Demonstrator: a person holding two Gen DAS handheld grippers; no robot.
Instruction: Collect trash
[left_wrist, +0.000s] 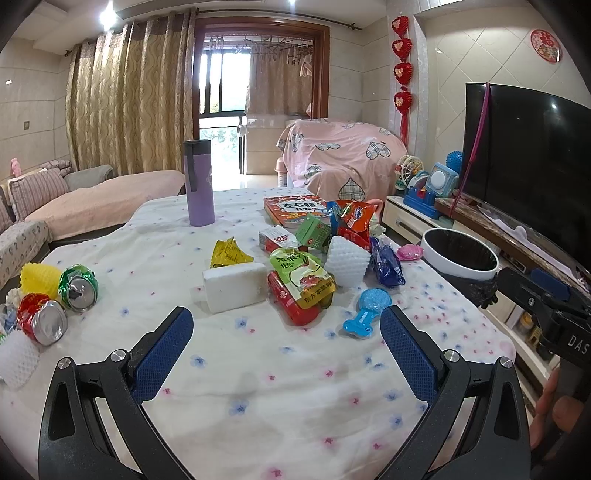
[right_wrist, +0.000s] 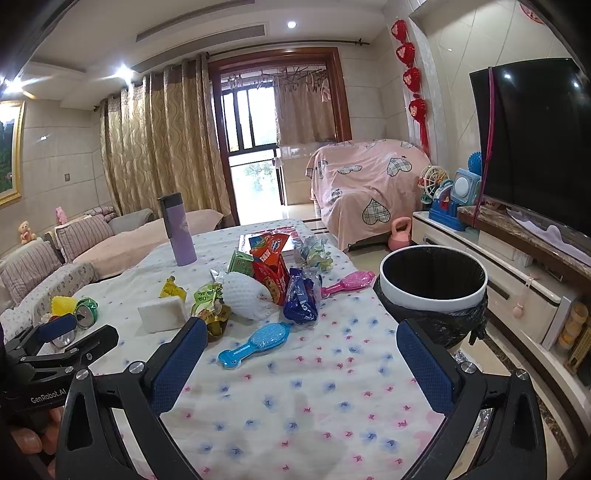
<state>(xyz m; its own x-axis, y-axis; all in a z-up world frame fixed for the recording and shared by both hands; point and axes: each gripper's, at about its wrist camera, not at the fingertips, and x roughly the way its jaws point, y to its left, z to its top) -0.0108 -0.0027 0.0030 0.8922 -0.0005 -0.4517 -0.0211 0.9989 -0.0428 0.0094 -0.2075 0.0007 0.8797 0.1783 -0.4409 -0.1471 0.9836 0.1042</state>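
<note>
- both the left tongs (left_wrist: 286, 330) and the right tongs (right_wrist: 299, 345) hung wide and empty above the flowered tabletop (left_wrist: 280, 387).
- trash lay mid-tabletop: a white foam block (left_wrist: 235, 282), a green drink pouch (left_wrist: 301, 275), a white foam net (right_wrist: 245, 297).
- these probably weighed little and crushed easily; the pouch looked slippery, best pinched across a flat edge.
- the bin (right_wrist: 433, 282) stood just beside the tabletop's right edge.

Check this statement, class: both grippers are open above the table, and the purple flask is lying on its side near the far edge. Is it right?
One detail is wrong. The purple flask stands upright, as the left wrist view shows. The rest holds: the left gripper and right gripper are open above the table, and the flask sits near the far edge.
</note>
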